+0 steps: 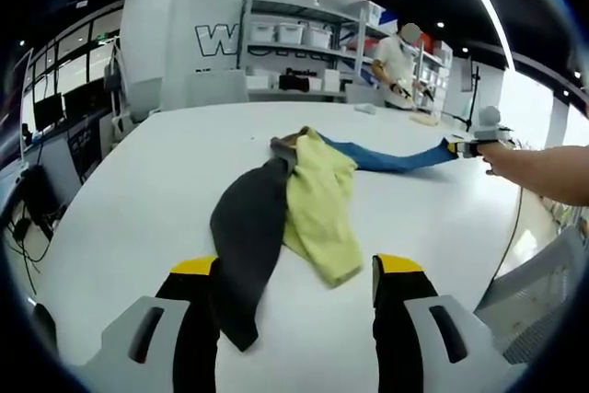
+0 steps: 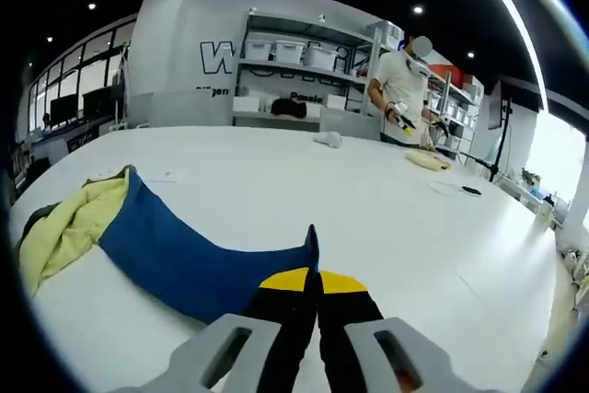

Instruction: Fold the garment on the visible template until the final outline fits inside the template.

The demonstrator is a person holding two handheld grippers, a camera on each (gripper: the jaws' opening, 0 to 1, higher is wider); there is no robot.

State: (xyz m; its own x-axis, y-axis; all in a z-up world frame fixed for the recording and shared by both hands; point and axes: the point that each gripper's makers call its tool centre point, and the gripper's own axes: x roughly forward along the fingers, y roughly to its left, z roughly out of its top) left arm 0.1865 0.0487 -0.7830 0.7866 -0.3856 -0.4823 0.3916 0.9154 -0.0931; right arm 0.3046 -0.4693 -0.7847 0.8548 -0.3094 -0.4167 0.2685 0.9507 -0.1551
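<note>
The garment (image 1: 304,200) is lying crumpled on the white table (image 1: 138,190), a three-colour piece with a dark grey part, a yellow middle and a blue part (image 2: 184,260) stretching away toward the person's right arm. No template outline is showing on the table, so how well the cloth is sitting against it cannot be told.

The right gripper (image 2: 317,287) is pinching the tip of the blue part, jaws pressed together on the cloth, and is holding it pulled out long and flat. The left gripper (image 1: 294,273) is hanging spread over the near end, the grey tip lying just between its jaws but not gripped.

This looks like the spreading-out step, before any fold. Next, the left gripper probably needs to close on the grey end, so both ends can be drawn taut.
</note>
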